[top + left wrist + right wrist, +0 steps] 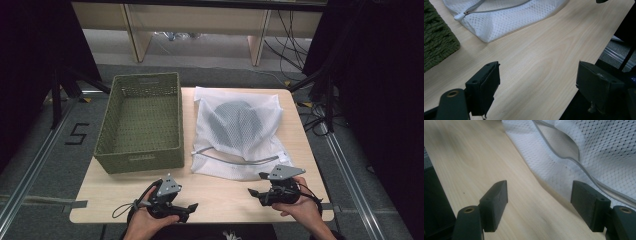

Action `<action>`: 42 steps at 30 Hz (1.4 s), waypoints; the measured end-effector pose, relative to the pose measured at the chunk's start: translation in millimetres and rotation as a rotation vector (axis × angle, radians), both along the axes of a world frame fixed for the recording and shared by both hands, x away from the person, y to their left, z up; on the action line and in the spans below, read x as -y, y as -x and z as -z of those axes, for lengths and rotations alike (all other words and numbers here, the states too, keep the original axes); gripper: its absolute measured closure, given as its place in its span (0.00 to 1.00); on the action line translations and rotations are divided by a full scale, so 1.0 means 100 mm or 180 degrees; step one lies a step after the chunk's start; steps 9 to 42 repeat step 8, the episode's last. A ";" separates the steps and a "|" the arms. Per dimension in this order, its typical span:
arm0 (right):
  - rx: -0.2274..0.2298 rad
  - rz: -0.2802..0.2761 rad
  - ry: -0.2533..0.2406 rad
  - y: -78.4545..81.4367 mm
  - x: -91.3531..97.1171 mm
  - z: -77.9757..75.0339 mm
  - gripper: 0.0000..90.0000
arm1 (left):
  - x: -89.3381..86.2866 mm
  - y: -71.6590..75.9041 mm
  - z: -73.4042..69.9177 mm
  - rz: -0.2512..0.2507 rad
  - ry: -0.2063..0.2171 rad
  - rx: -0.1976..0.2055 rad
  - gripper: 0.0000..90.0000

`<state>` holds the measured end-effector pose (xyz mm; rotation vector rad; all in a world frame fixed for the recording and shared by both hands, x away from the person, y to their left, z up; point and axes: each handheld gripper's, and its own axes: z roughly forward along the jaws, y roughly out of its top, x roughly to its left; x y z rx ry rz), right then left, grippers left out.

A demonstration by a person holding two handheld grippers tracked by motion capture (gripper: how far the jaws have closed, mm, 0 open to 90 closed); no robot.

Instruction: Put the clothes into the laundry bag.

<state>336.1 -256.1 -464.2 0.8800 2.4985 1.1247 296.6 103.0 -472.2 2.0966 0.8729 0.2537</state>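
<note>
A light wooden table [235, 200] fills the middle of the high view, with grey floor around it. On its left half stands a green woven basket [141, 122], rectangular and open at the top. Just to the right of the basket lies a white mesh laundry bag [239, 131], flat on the wood, with a dark rounded garment [235, 116] showing through the netting. A grey zipper [240, 161] runs along the bag's near edge, partly undone so the mouth gapes a little; in the left gripper view its white pull [459, 16] lies at the bag's corner nearest the basket. At the table's near edge a person holds two tools. The right gripper [256, 193] sits just in front of the bag's near right corner, pointing left across the table; in the right gripper view its jaws stand wide apart with bare wood between them, and the bag's mesh edge lies just beyond the right-hand jaw, close but not pinched. The left gripper [191, 207] rests farther from the bag, near the basket's front, its jaws also spread wide over bare wood, with the bag well ahead of its fingers [485, 83].
</note>
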 end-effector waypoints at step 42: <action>0.0069 0.0023 0.0053 -0.03 0.02 0.01 0.35 | 0.02 -0.04 0.03 0.0007 -0.0061 -0.0013 0.22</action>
